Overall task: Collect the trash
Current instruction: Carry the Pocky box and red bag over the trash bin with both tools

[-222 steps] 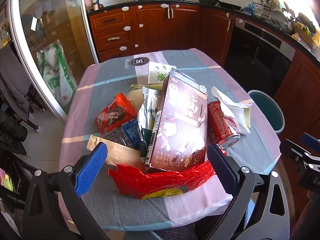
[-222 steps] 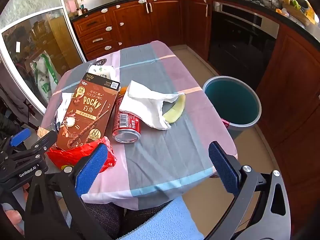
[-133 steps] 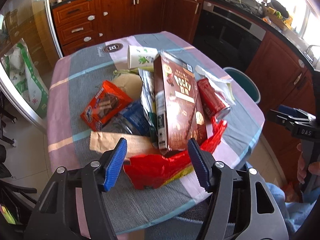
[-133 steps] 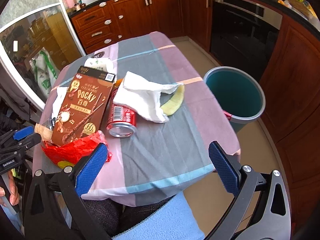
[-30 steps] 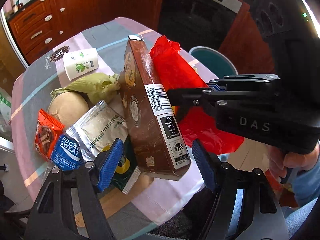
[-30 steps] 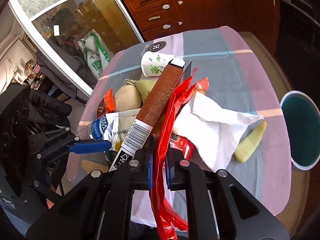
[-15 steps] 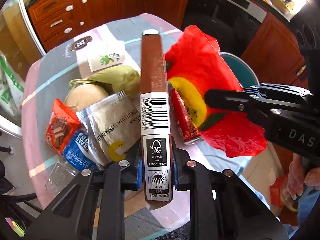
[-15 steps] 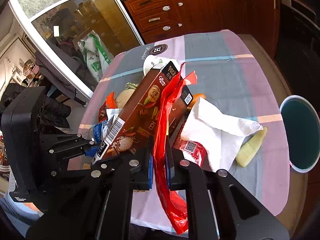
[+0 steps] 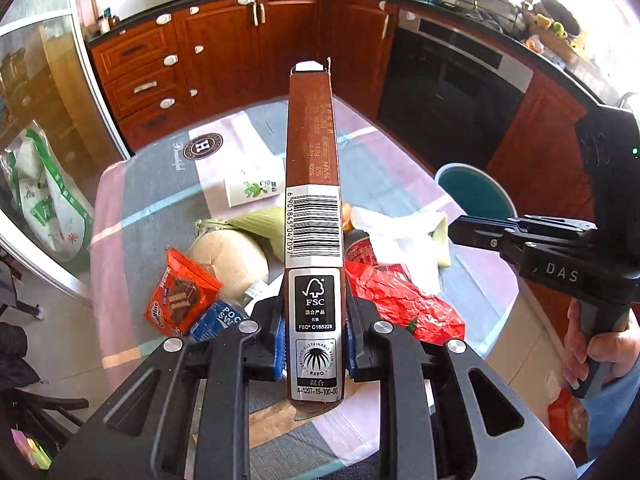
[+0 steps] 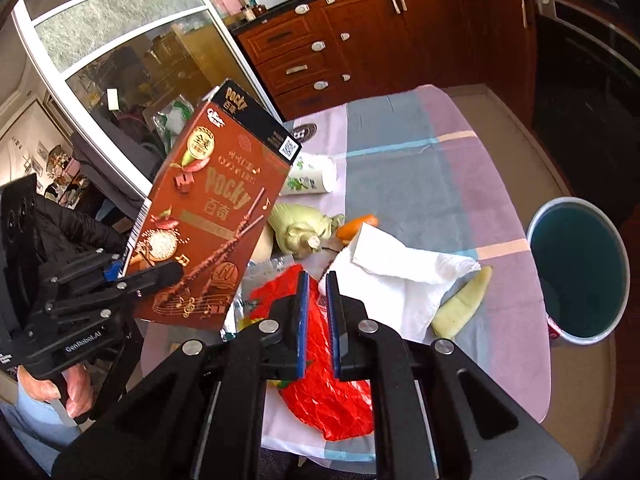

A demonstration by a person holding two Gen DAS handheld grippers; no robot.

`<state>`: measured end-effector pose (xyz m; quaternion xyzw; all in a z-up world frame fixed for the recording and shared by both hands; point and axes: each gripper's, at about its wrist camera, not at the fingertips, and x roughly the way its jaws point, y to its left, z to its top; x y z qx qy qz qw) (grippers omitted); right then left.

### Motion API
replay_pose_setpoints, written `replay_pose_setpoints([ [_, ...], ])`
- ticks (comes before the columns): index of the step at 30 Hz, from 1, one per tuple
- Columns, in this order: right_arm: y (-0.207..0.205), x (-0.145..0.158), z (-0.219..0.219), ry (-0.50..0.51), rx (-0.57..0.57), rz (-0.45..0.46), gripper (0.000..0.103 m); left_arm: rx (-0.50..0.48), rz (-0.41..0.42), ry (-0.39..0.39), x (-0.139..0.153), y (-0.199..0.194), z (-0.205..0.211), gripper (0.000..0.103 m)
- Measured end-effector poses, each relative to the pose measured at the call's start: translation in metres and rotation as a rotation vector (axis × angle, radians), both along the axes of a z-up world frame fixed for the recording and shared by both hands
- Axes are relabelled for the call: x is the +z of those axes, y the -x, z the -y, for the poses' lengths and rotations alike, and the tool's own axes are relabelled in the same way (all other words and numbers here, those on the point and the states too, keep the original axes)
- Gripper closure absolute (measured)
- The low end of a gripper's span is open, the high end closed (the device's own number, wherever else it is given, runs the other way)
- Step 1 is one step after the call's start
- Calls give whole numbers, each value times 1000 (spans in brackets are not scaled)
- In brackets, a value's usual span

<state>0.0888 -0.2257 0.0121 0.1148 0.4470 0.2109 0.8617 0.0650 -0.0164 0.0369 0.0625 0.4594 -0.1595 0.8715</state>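
I am over a table (image 10: 448,184) covered in a cloth of pink, grey and white blocks with thin blue and peach stripes. It stands in a kitchen with red-brown wooden cabinets (image 9: 224,40), a black oven (image 9: 452,92) built into the run on the right, and a glass sliding door (image 10: 132,60) on the left. One teal bin (image 10: 576,276) stands on the floor just beside the table's right edge.

My left gripper (image 9: 314,344) is clamped on the lower end of one brown Pocky box (image 9: 314,200), its narrow barcode side facing the camera; the box is lifted off the table and tilts up and away.

My right gripper (image 10: 316,312) has its pads drawn close together, with one red plastic wrapper (image 10: 324,396) showing in the slim gap and below them. I cannot tell whether the pads actually pinch it.

On the cloth I count one paper cup (image 10: 310,180) lying on its side, one ear of corn in its husk (image 10: 302,228), one carrot (image 10: 354,226), one white tissue (image 10: 400,272), one pale melon rind (image 10: 462,304), one orange snack packet (image 9: 180,300) and one blue-labelled bottle (image 9: 218,318).
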Motion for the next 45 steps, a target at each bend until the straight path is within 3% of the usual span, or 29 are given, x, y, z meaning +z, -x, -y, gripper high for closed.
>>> replay_pose_setpoints([
  [3, 1, -20, 8, -41, -7, -89, 42, 12, -35, 6, -13, 0, -8, 81],
  [4, 5, -23, 7, -33, 8, -87, 35, 9, -44, 13, -17, 1, -11, 81],
  [6, 13, -30, -1, 16, 51, -82, 28, 2, -56, 17, -25, 2, -14, 81],
  [16, 21, -79, -28, 100, 156, -211, 28, -21, -101, 28, -51, 3, -14, 81],
  [18, 28, -80, -32, 99, 176, -214, 33, -31, -114, 20, -57, 5, -13, 80],
  [22, 42, -76, -42, 99, 212, -223, 75, -34, -146, 23, -71, 5, -10, 80],
  [28, 46, -75, -63, 103, 224, -237, 81, -12, -111, 9, -74, 8, -9, 81],
  [30, 48, -69, -73, 94, 221, -220, 98, -4, -80, 8, -66, 16, -12, 81],
  [38, 51, 8, -50, 31, 118, -7, 99, 3, 43, 85, 1, 36, -32, 81],
  [45, 48, 45, 14, 5, -38, 78, 98, -136, 110, 107, 47, 25, 28, 81],
])
